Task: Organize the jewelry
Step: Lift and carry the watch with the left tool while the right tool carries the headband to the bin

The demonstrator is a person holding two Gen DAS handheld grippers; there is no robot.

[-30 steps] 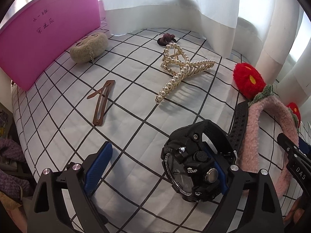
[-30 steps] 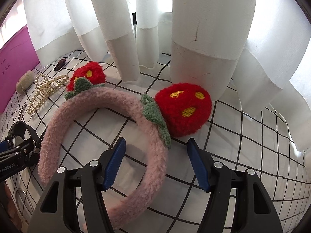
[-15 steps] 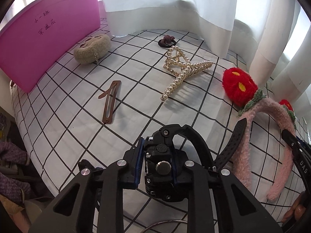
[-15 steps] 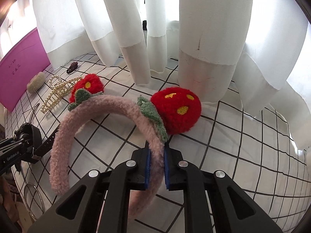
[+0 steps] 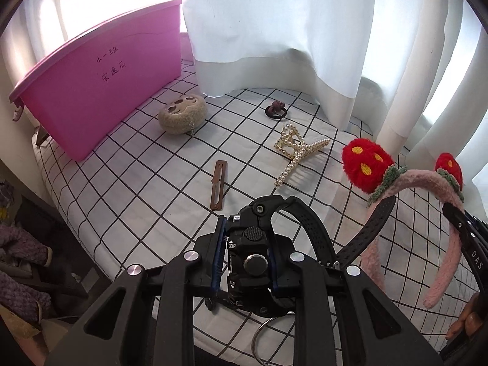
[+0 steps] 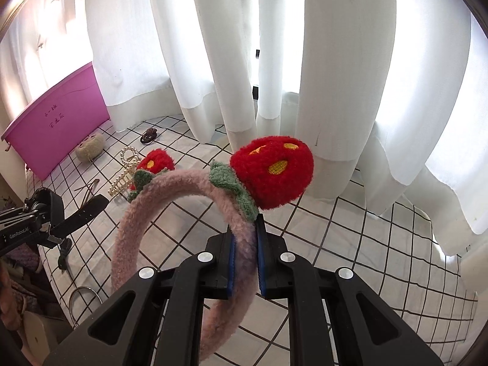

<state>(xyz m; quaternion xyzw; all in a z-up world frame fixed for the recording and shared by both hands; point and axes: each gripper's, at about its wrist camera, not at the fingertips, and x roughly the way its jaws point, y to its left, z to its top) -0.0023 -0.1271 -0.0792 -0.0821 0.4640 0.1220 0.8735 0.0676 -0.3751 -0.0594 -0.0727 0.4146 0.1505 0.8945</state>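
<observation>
Both items have come up off the checked surface since a second ago, when each hand-held gripper stood open around its target. Now the left hand-held gripper is clamped on the case of the black watch, its straps hanging free to the right, while the right hand-held gripper is pinched tight on the band of the pink plush headband, just below one red strawberry pompom. Each piece appears lifted clear, which suggests both pickups are done and the carry to the pink bin at the far left likely comes next. Left on the surface are the pearl claw clip, brown snap clip, fuzzy beige clip and dark hair tie. Both tools are held level, pointing forward over the surface, the left angled slightly downward.
</observation>
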